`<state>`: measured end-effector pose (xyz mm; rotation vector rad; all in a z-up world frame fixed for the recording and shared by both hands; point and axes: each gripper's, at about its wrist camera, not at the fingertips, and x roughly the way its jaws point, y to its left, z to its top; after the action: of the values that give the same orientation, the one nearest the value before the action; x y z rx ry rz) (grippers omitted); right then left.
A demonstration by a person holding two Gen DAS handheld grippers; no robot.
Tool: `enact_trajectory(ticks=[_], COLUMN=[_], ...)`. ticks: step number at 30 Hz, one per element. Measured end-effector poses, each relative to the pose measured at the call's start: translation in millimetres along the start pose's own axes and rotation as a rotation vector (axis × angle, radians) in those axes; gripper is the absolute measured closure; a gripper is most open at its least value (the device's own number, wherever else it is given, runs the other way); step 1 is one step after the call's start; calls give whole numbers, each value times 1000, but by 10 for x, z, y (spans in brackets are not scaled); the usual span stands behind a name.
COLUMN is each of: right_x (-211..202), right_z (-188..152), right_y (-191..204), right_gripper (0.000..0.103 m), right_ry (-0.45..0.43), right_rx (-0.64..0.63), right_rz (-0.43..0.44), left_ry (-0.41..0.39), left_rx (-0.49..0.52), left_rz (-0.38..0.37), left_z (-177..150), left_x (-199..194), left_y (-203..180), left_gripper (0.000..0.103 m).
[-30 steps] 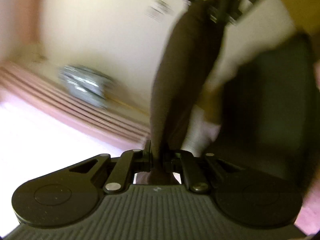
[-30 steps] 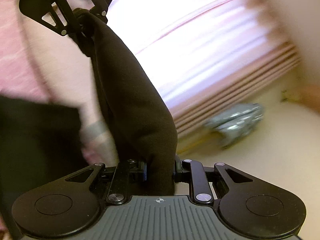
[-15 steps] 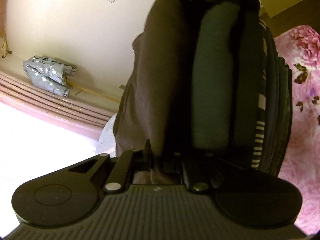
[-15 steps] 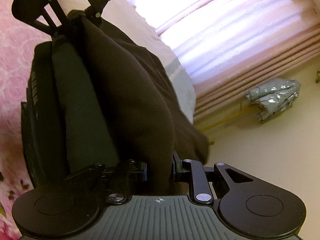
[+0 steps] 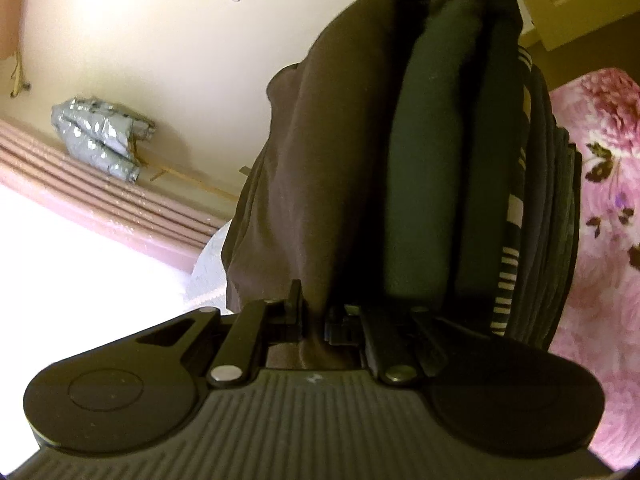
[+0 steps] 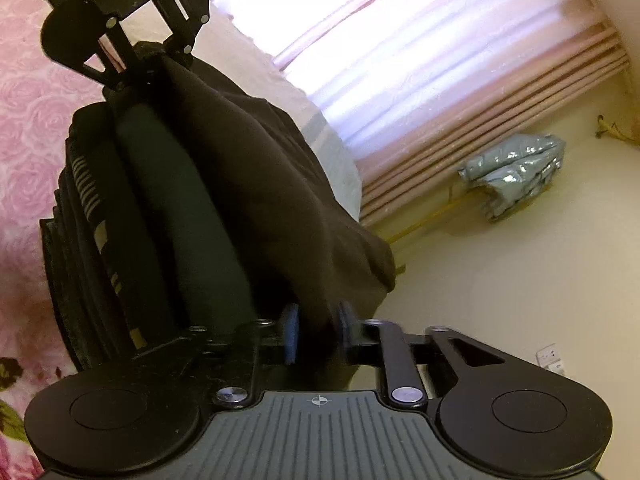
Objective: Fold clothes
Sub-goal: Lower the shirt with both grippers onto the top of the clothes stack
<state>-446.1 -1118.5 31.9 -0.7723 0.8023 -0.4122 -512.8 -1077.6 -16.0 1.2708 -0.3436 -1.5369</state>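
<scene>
A dark brown folded garment lies on top of a stack of folded dark clothes on the pink floral bedspread. My left gripper is shut on one end of the brown garment. My right gripper holds the other end, its jaws a little apart with the cloth between them. In the right wrist view the left gripper shows at the far end of the garment, and the stack sits beside it.
A pink curtain hangs before a bright window. A silver-grey crumpled bag lies on the cream surface by the curtain's hem; it also shows in the left wrist view. A white pillow lies behind the stack.
Both grippers have brought the brown garment down from hanging in the air onto the stack of folded clothes. The right gripper's jaws have widened slightly around the cloth.
</scene>
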Motion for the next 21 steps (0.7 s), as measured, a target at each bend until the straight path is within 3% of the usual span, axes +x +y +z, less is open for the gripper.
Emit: enact_trajectory(ticks=[1, 5, 7, 10, 14, 16, 18, 19, 21], right_x=[-51, -147, -42, 117, 355, 350, 327, 305, 260], right_z=[-6, -7, -166, -102, -142, -180, -208, -218, -236], right_y=[36, 186, 214, 191, 159, 161, 160, 149, 126], right_gripper=[24, 25, 25, 26, 70, 80, 84, 85, 87], right_ry=[-13, -26, -32, -28, 54, 62, 64, 65, 65], right_rx=[-8, -37, -43, -65, -84, -72, -54, -42, -21], right_rz=[-8, 4, 10, 27, 84, 82, 77, 75, 73], left_ry=[0, 1, 3, 7, 14, 28, 41, 48, 56], left_rx=[-13, -52, -45, -31, -11, 25, 58, 70, 76], left_rz=[-4, -16, -17, -13, 8, 48, 71, 75, 83], left_z=[-3, -11, -13, -27, -27, -25, -25, -27, -18], left_x=[-2, -13, -17, -6, 74, 109, 161, 194, 244], left_y=[30, 105, 101, 87, 77, 12, -39, -56, -49], left_gripper=[97, 97, 97, 97, 96, 90, 82, 83, 94])
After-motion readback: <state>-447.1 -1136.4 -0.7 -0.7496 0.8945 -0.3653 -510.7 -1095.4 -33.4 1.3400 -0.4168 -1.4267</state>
